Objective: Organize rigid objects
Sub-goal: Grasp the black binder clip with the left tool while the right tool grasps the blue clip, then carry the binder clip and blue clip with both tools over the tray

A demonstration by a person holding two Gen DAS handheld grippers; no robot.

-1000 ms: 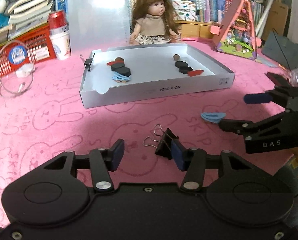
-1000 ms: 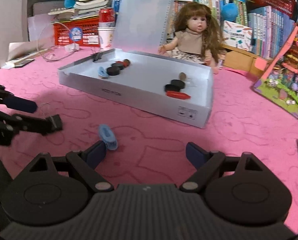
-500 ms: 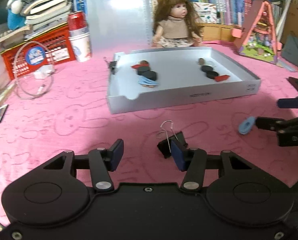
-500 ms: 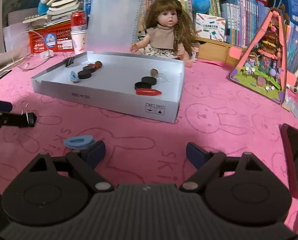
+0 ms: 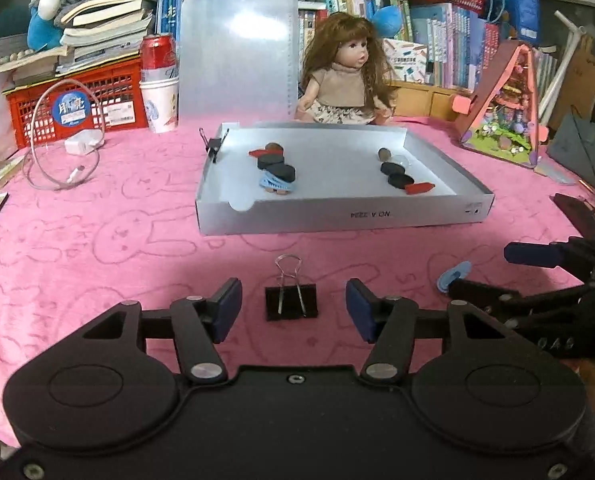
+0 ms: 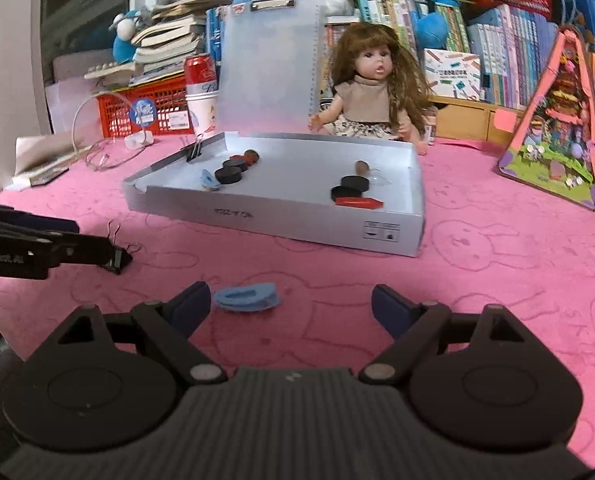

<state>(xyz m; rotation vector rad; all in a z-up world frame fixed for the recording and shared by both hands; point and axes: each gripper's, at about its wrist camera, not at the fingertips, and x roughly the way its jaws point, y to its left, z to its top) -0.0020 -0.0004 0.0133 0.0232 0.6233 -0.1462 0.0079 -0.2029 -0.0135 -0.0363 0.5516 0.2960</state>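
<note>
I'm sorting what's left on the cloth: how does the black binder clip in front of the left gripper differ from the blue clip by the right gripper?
The binder clip is black, boxy, with wire handles; the blue clip is plastic and rounded. The binder clip sits centred between the left gripper's opening jaws, untouched; the blue clip lies beside the right gripper's left finger. Both rest on the pink cloth, outside the white tray.

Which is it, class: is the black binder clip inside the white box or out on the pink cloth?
Out. The binder clip lies on the cloth, short of the box, between the left gripper's opening jaws, untouched.
</note>
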